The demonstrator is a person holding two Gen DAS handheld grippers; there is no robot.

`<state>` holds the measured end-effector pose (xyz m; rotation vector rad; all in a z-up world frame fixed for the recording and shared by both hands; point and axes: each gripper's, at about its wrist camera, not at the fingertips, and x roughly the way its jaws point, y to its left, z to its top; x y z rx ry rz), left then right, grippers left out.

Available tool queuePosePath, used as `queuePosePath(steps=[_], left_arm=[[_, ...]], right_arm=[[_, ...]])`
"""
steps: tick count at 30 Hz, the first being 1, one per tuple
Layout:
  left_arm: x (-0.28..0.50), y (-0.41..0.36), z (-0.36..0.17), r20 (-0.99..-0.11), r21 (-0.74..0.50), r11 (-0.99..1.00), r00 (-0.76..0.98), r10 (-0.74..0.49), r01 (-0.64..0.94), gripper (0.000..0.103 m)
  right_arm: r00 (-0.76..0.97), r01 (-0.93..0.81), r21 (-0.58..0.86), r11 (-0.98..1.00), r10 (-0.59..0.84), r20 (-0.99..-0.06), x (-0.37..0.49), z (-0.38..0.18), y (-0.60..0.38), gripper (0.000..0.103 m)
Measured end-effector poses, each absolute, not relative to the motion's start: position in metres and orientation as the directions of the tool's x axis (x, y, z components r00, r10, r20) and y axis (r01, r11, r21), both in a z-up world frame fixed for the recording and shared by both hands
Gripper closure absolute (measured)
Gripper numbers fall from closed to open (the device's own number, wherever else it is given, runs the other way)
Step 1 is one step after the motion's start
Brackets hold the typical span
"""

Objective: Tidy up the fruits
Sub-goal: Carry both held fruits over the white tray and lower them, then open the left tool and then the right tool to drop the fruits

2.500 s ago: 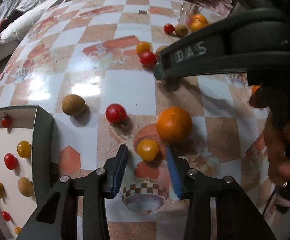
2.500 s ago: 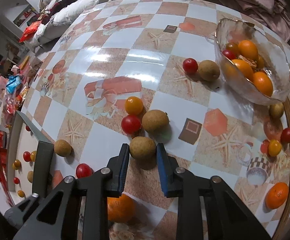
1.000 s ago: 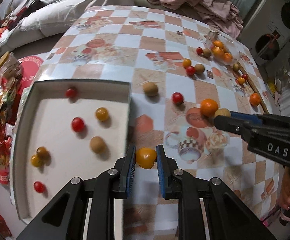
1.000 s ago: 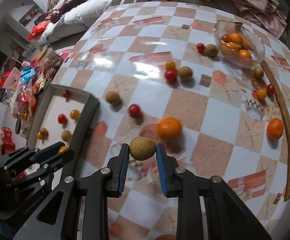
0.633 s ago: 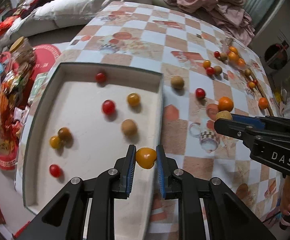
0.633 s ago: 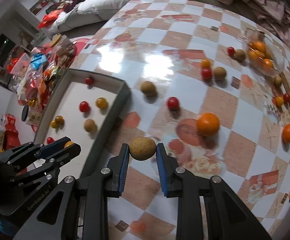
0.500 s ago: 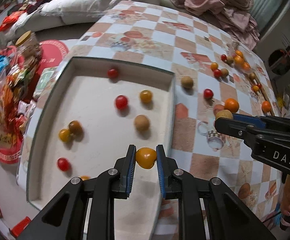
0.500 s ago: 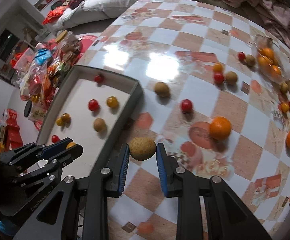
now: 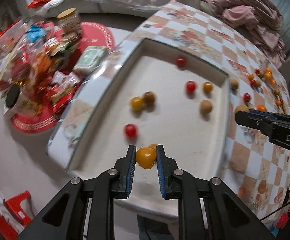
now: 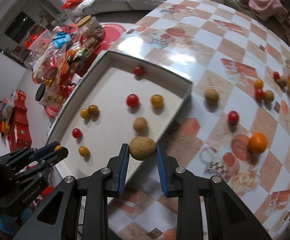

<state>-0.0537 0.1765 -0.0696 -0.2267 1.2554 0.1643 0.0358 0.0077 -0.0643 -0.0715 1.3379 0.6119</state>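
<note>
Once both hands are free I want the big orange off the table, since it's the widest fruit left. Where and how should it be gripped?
Take the big orange across its widest middle, coming straight down from above with the jaws spread wide. It is round and smooth, so pads placed above or below the middle would probably slip off. It sits alone on the checked tablecloth, with bare cloth on both sides for the jaws.

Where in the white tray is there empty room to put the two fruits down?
The tray is barest in the middle, between the red tomato and the brown fruit, and along its near right wall. The far half is crowded with tomatoes. The yellow pair fills the left side.
</note>
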Motion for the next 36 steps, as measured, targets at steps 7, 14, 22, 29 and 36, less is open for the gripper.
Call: queuePosePath(steps=[7,14,22,29,36], left_arm=[[-0.064,0.201,-0.084,-0.961,-0.067,0.951,0.277,0.020,-0.301,0.081],[-0.061,0.208,-0.101,-0.965,-0.057,0.946,0.260,0.029,-0.318,0.081],[-0.059,0.212,-0.115,-0.970,-0.043,0.945,0.238,0.038,-0.324,0.081],[-0.059,0.212,-0.124,-0.973,-0.039,0.947,0.228,0.037,-0.320,0.081],[-0.058,0.209,-0.126,-0.969,-0.016,0.955,0.240,0.059,-0.297,0.081]], right_arm=[[0.051,-0.494,0.302,0.815,0.373,-0.926,0.024,-0.075,0.035,0.073],[0.034,-0.517,0.285,0.807,0.352,-0.935,0.022,-0.084,0.051,0.073],[0.029,-0.549,0.253,0.796,0.321,-0.946,0.024,-0.099,0.071,0.073],[0.032,-0.565,0.232,0.792,0.302,-0.953,0.023,-0.108,0.081,0.073],[0.048,-0.561,0.206,0.802,0.279,-0.959,0.025,-0.117,0.084,0.073]])
